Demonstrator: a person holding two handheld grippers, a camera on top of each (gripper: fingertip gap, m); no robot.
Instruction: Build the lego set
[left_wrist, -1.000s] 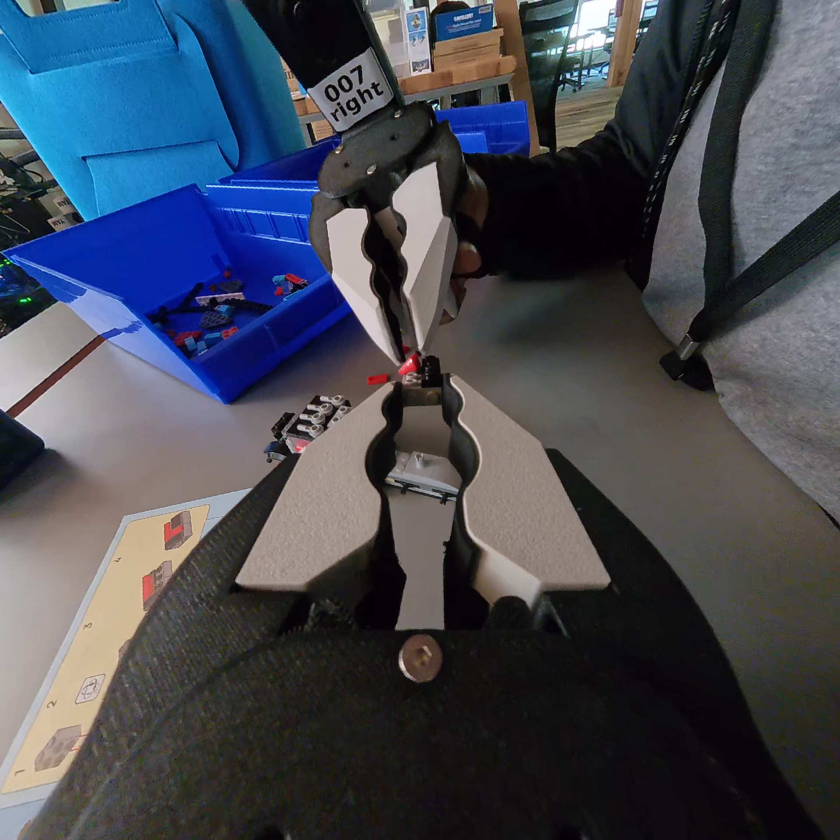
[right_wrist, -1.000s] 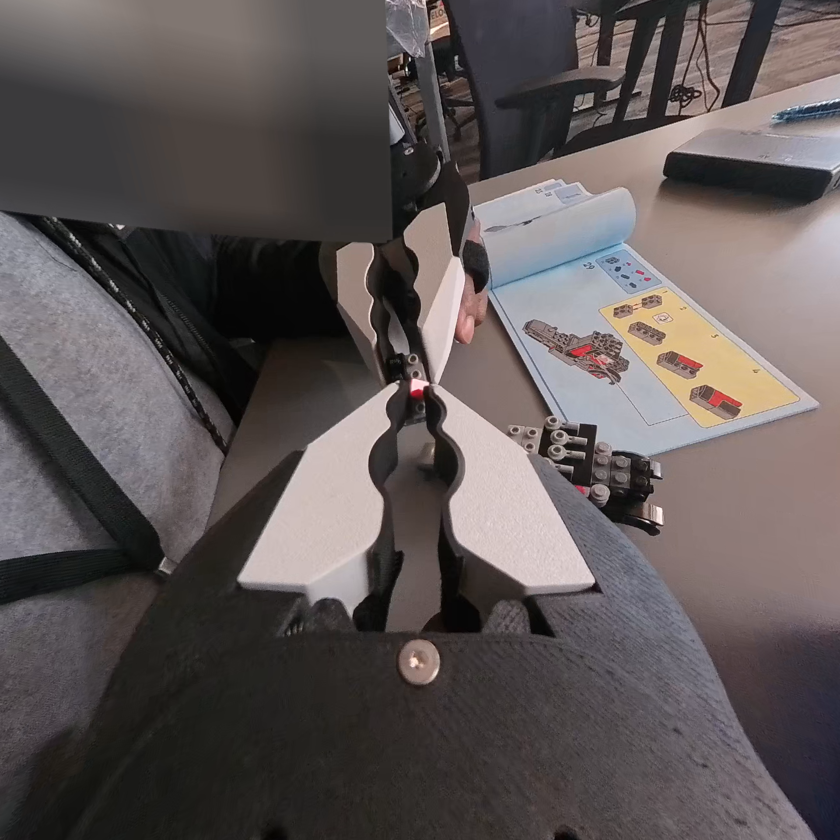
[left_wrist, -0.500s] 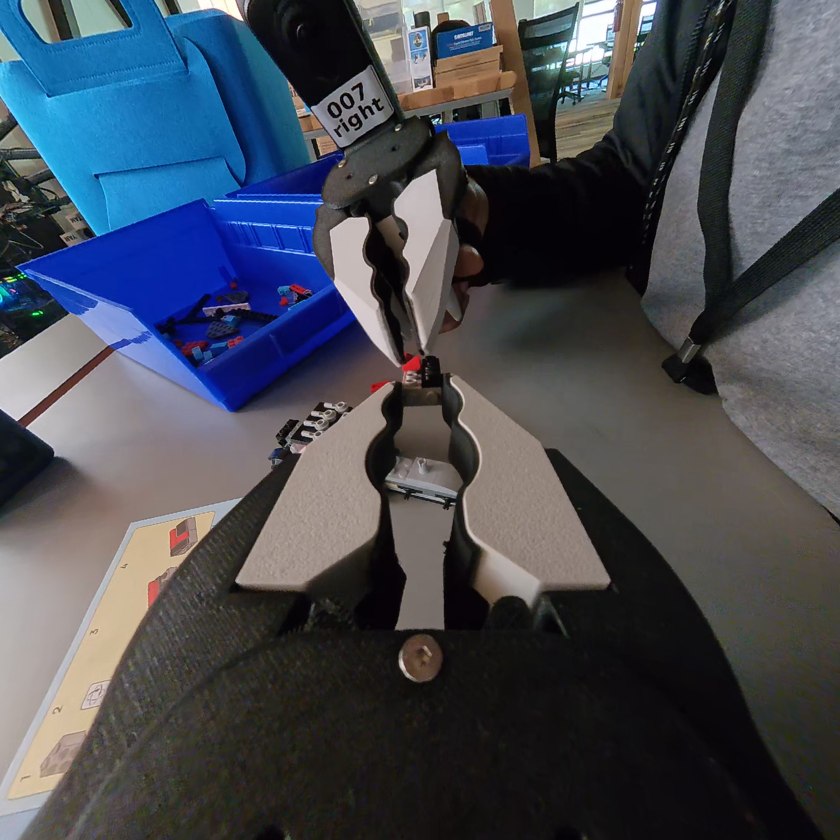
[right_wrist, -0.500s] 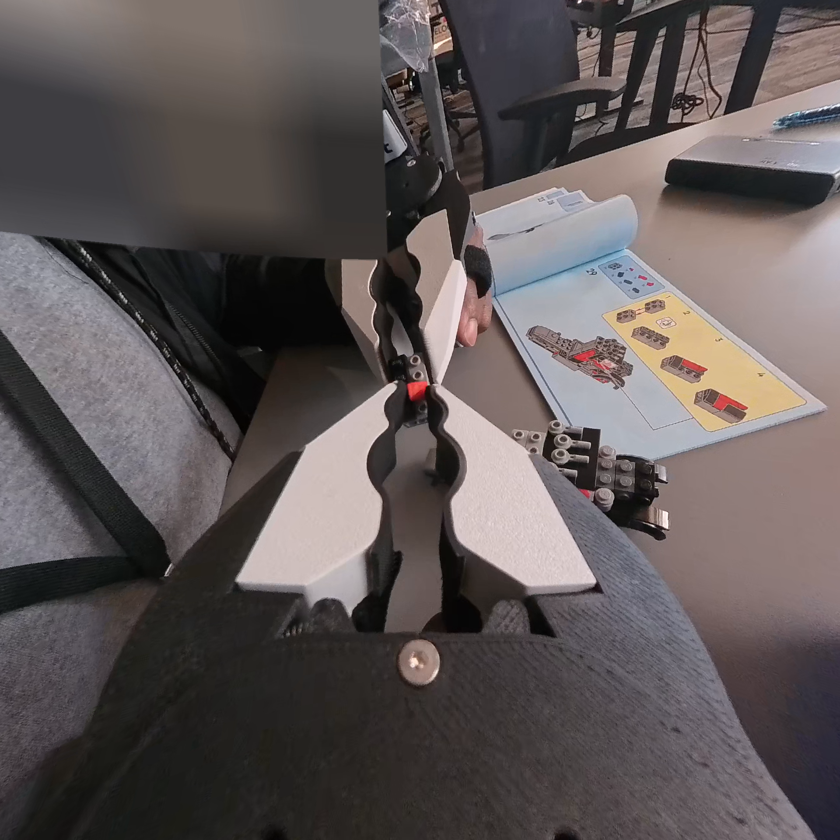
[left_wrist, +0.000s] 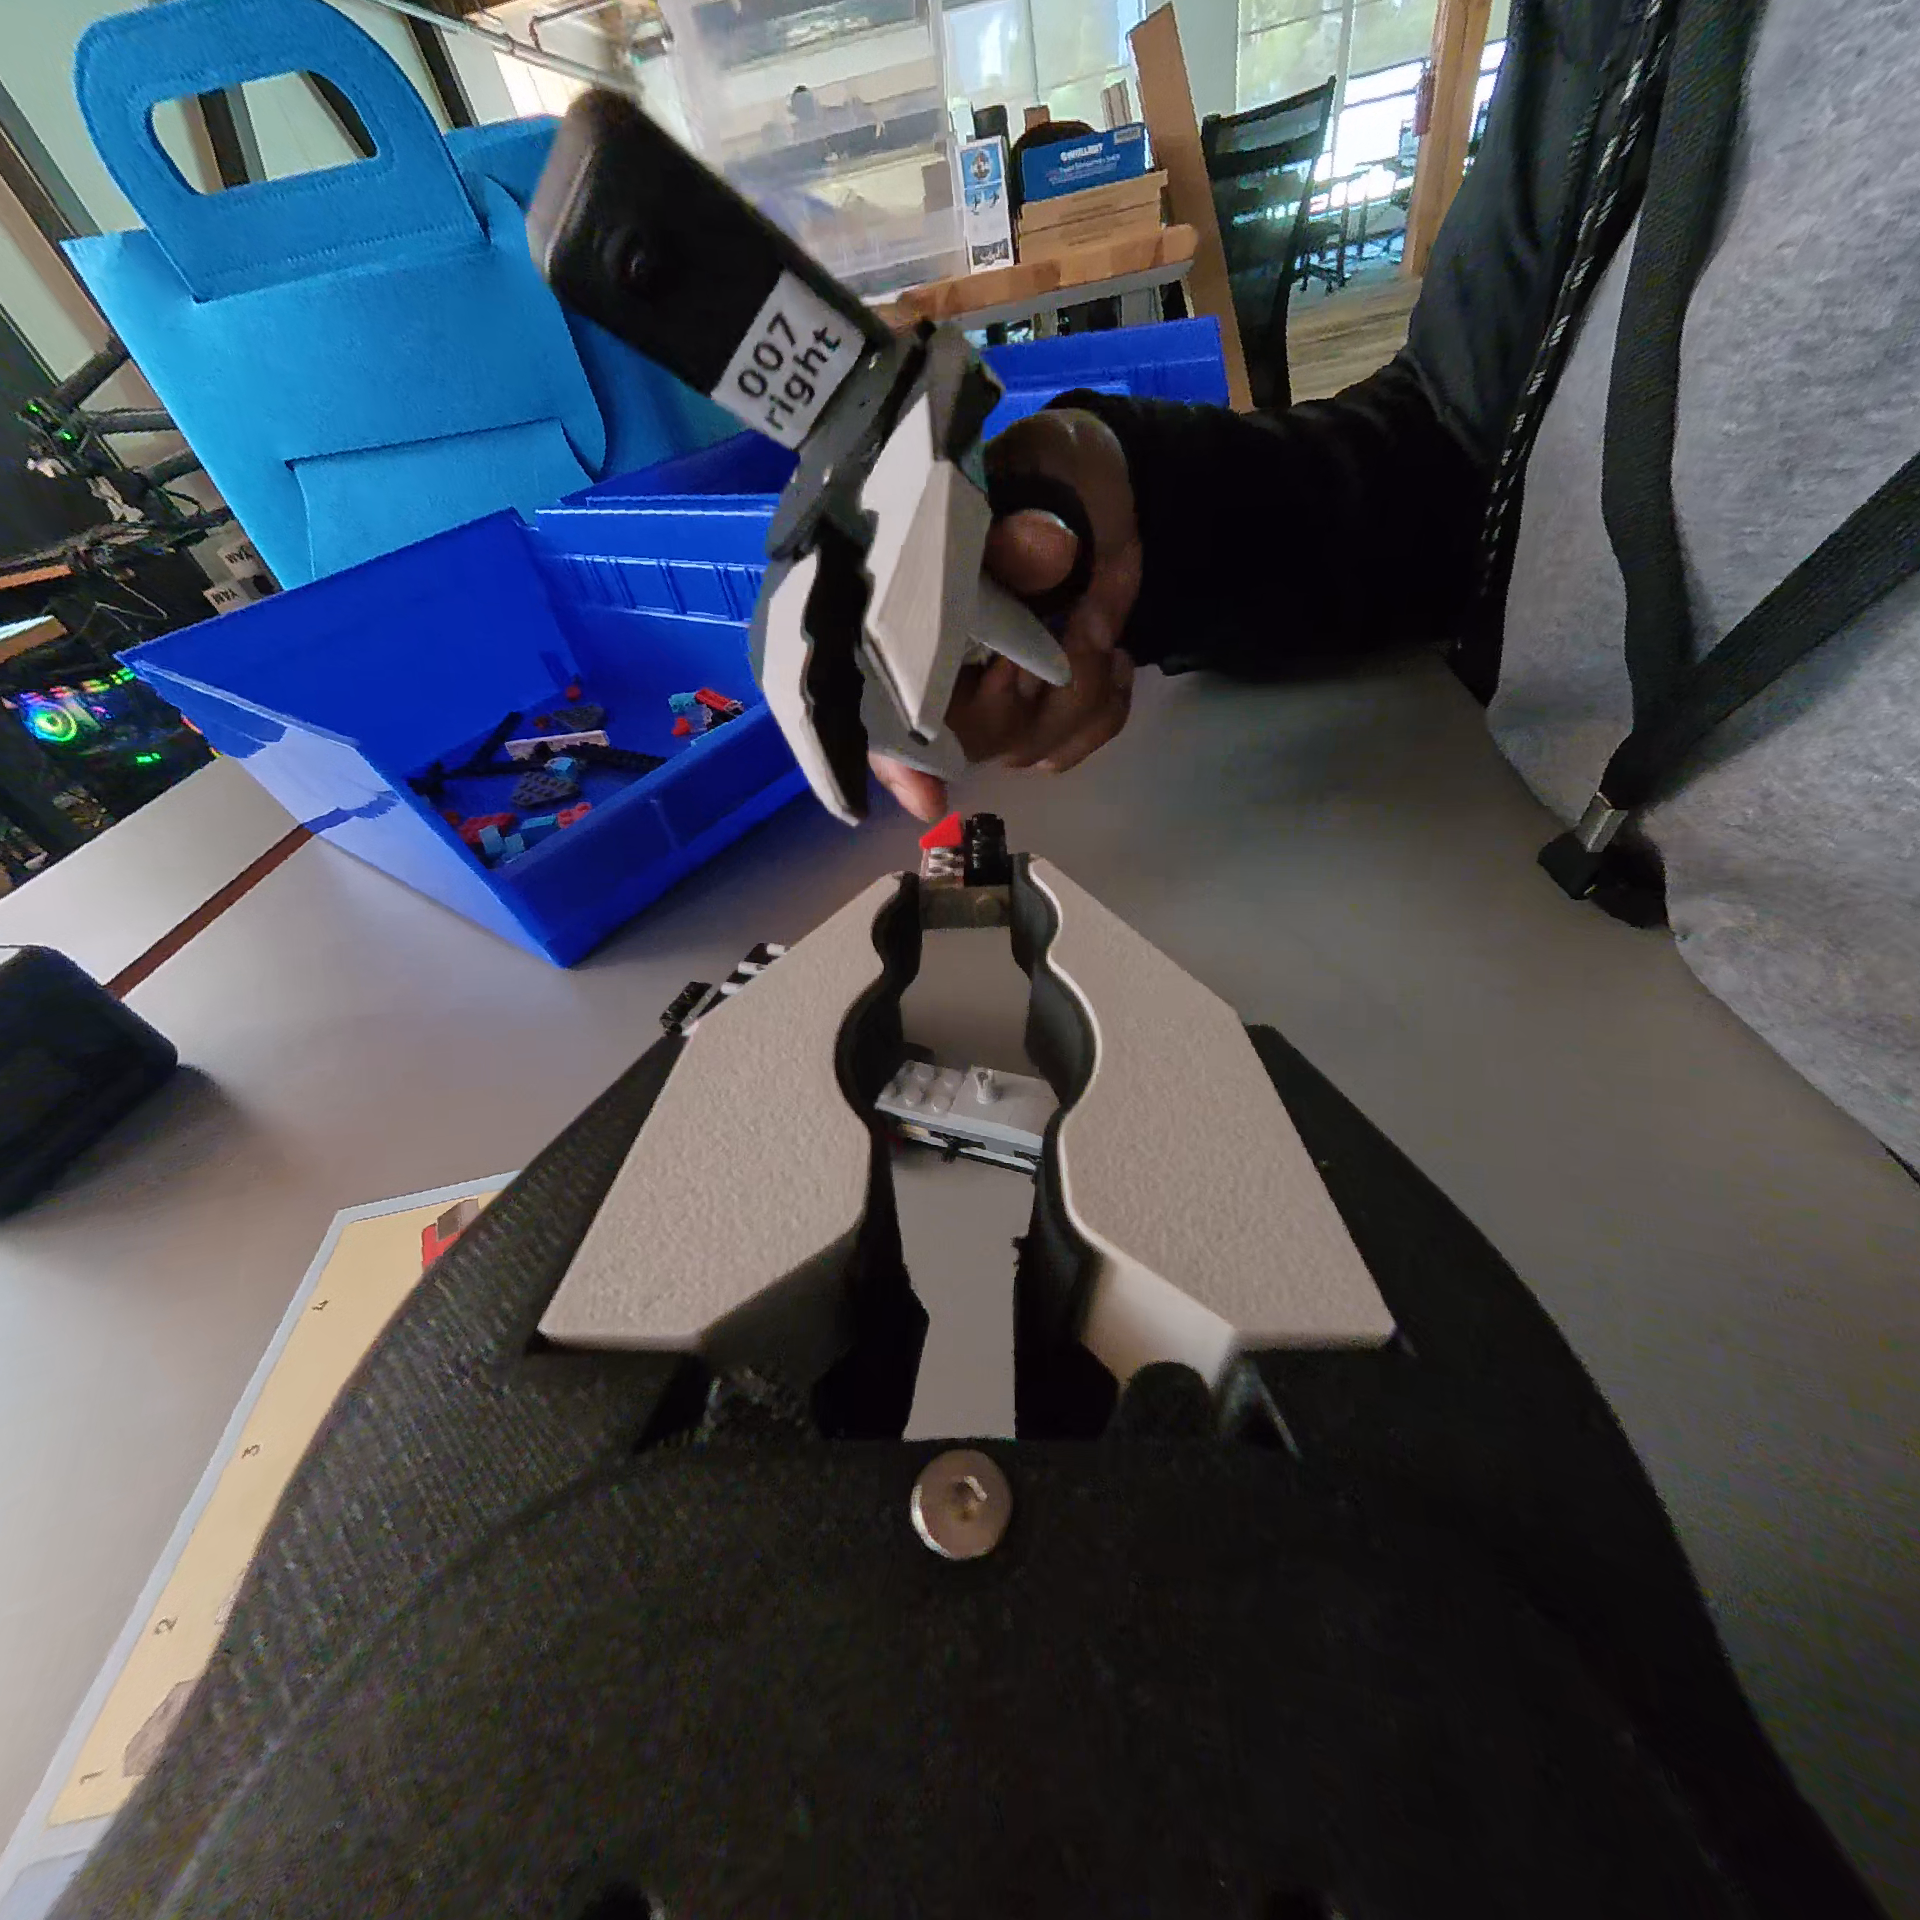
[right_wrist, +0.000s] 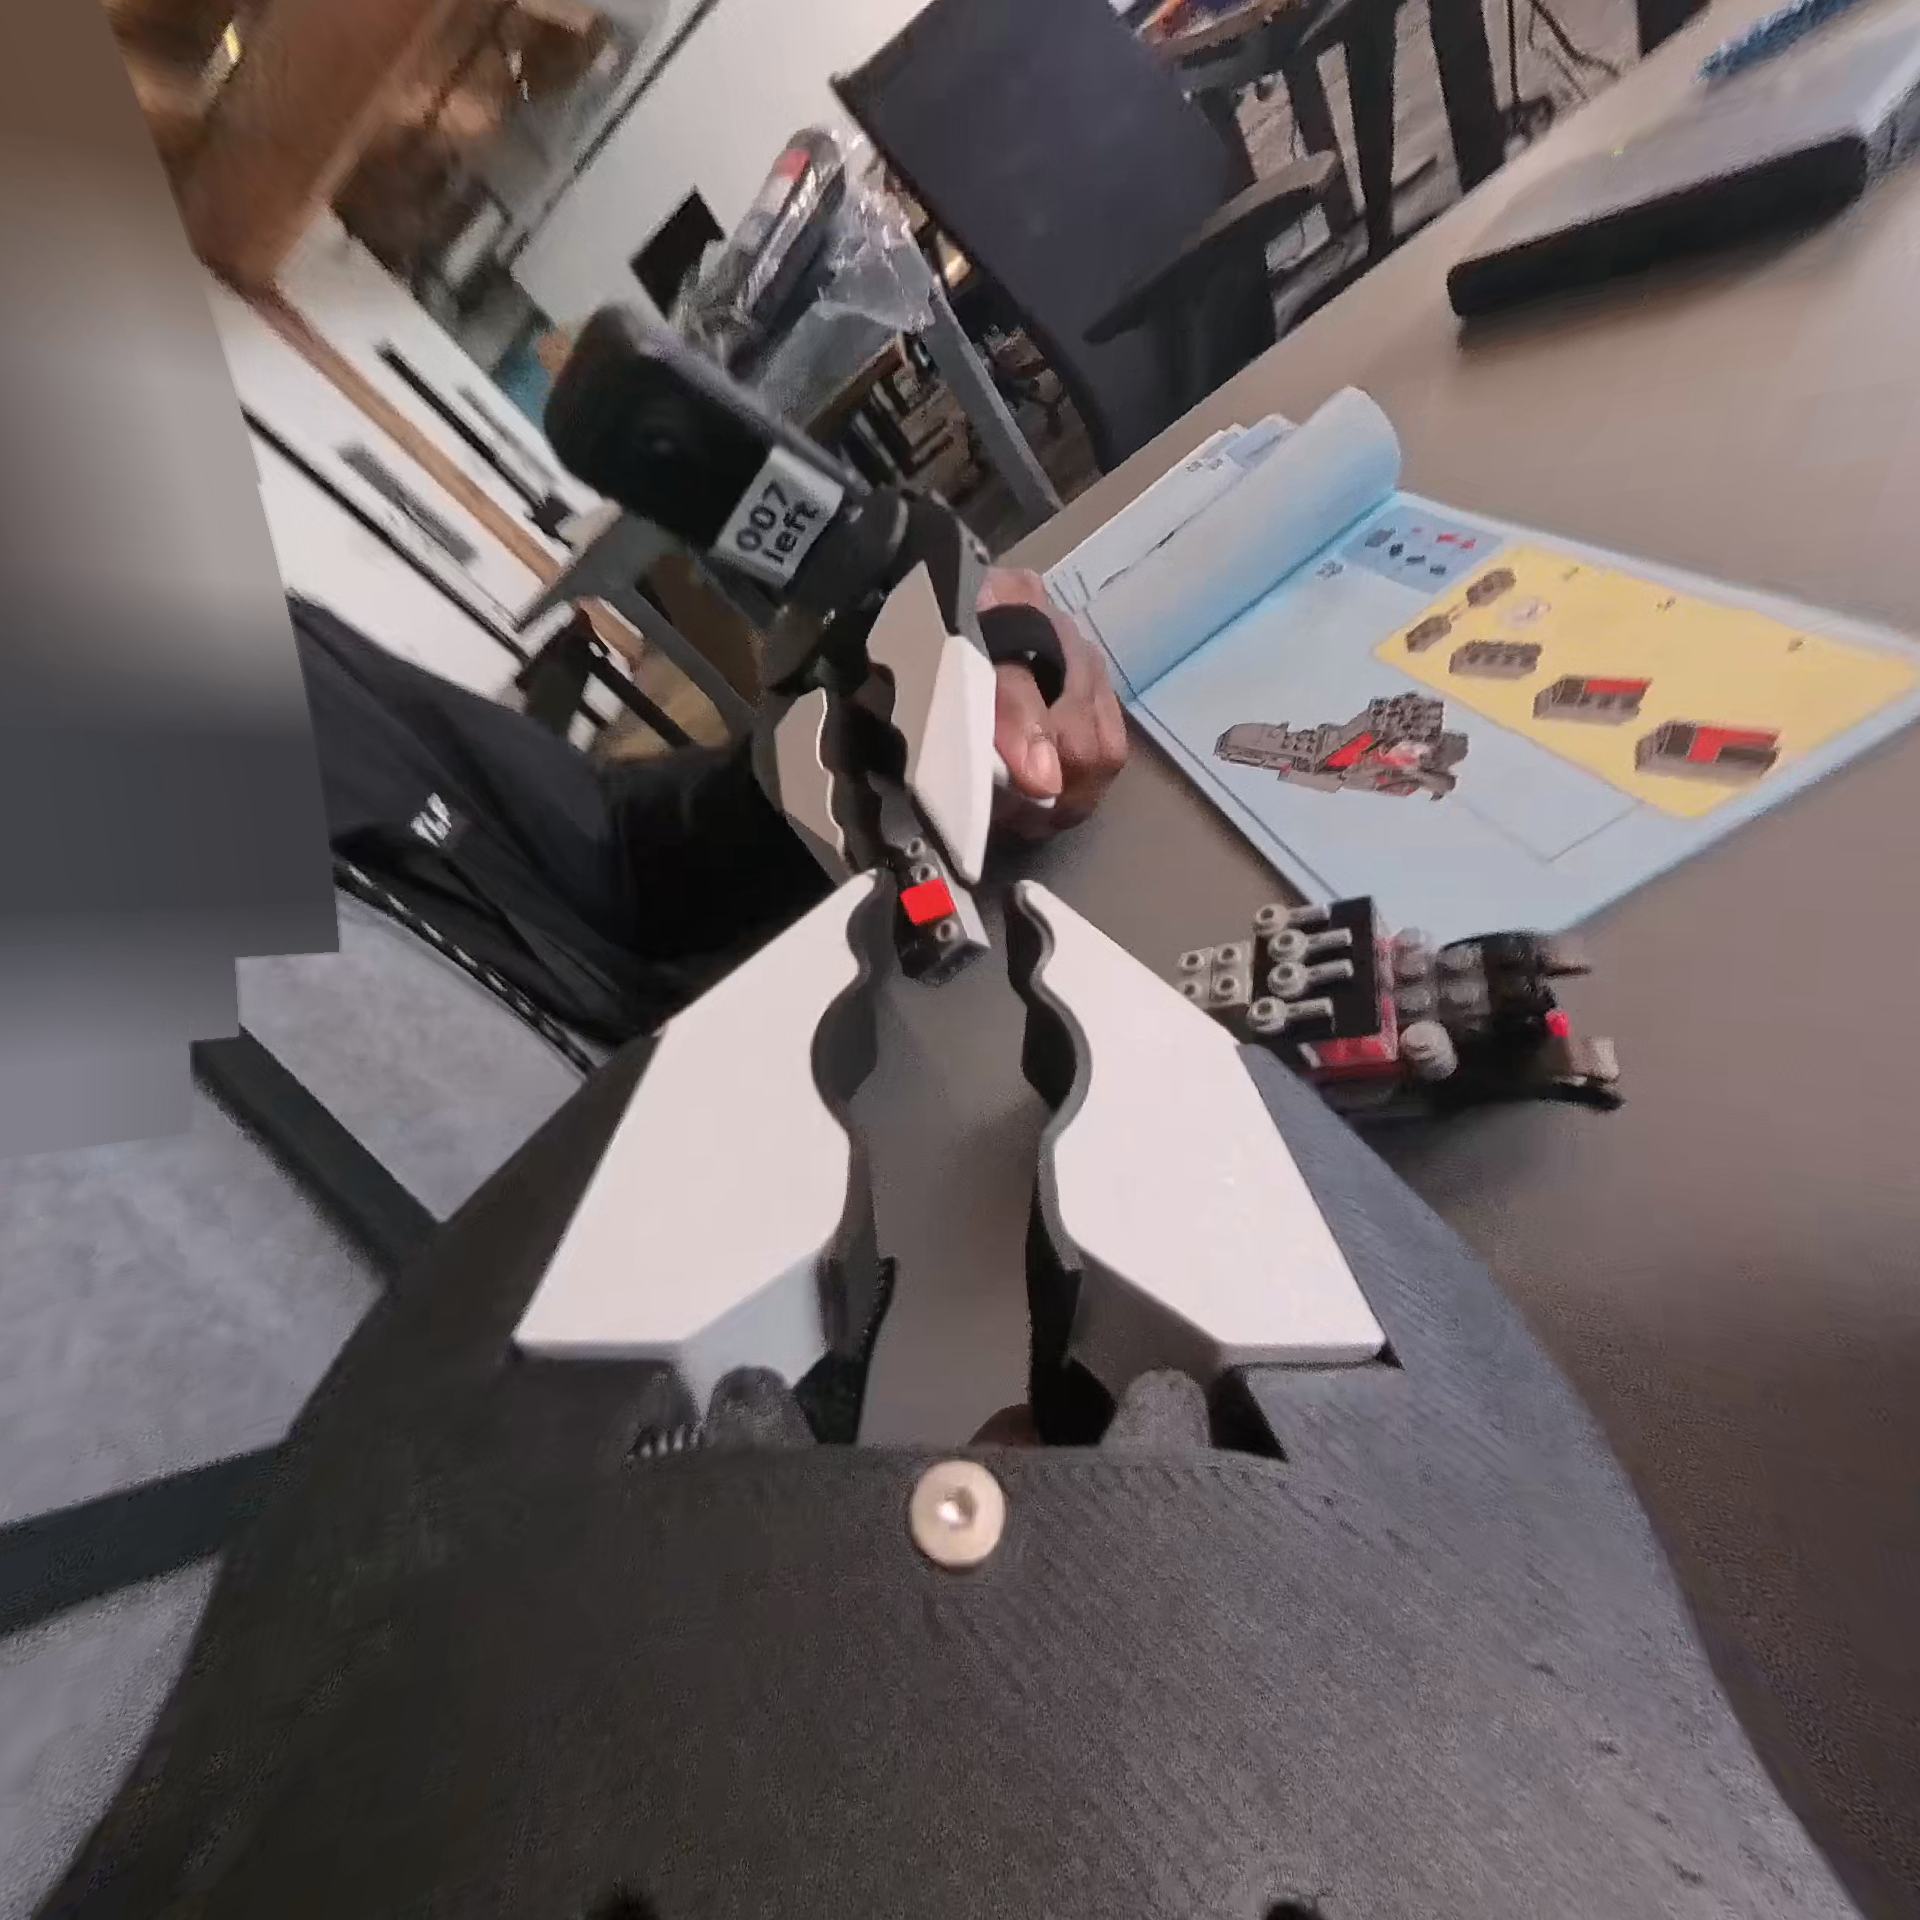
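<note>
we hold our left gripper (left_wrist: 964, 883) clenched on a small lego sub-assembly (left_wrist: 961, 868), a dark grey and black stack with a red piece on top, pinched at the very fingertips above the grey table (left_wrist: 1299, 935). our right gripper (right_wrist: 940, 904) is released, its jaws standing apart with the brick stack (right_wrist: 930, 920) showing between the tips but touching neither, as far as we can tell; in the left wrist view it (left_wrist: 883, 748) hangs tilted just above and to the left of the stack, clear of it. a larger part-built model (right_wrist: 1392, 1003) in black, grey and red lies on the table just right of our right gripper, near the open instruction booklet (right_wrist: 1455, 665). a light grey plate piece (left_wrist: 966, 1117) rests on the table below our left fingers. a blue bin (left_wrist: 343, 665) with loose bricks (left_wrist: 561, 769) sits further back on the left, in front of a blue felt bag (left_wrist: 343, 343).
</note>
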